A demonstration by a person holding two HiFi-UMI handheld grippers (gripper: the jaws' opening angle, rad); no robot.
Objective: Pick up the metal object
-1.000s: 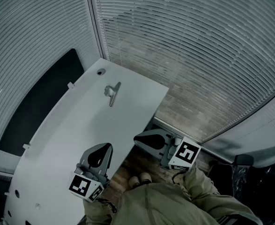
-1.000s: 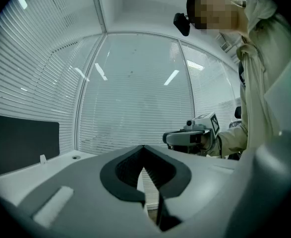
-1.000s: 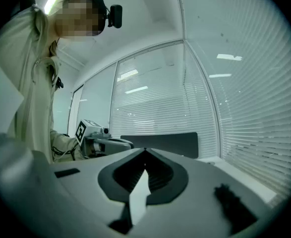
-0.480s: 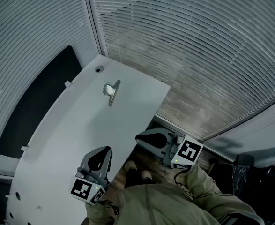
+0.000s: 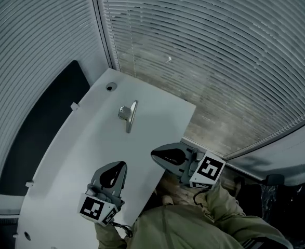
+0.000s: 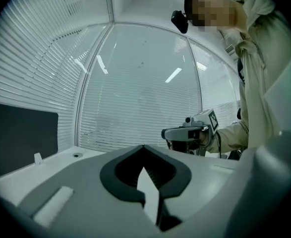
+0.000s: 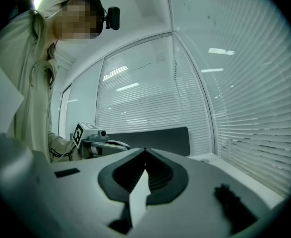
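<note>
Head view: a white table (image 5: 84, 154) runs away from the person at a slant, with slatted blinds (image 5: 220, 51) on the walls behind it and a dark panel (image 5: 43, 118) along its left side. The metal object (image 5: 128, 114), a small handle-like piece with a short cross part, lies flat on the table toward the far end, well apart from both grippers. A small round hole (image 5: 110, 86) sits in the tabletop beyond it, near the far corner. The left gripper (image 5: 120, 165) hangs over the near part of the table, with its marker cube (image 5: 95, 207) toward the person and its tip pointing up the table. The right gripper (image 5: 155, 154) is level with it at the table's right edge, its tip pointing left. Pale olive sleeves (image 5: 194, 224) fill the bottom of the picture.

Left gripper view: the jaws are brought together, their tips meeting at the top of the dark teardrop gap, and there is nothing between them. Beyond the tips stand the blinds. The right gripper shows off to the right, held by a sleeved arm. The white table's far end and the dark panel show at the left.

Right gripper view: this claw is closed too, tips touching, with nothing caught in it. The left gripper appears at the left beyond the jaws, its marker cube facing the camera. The dark panel stands behind it and blinds fill the right side.
</note>
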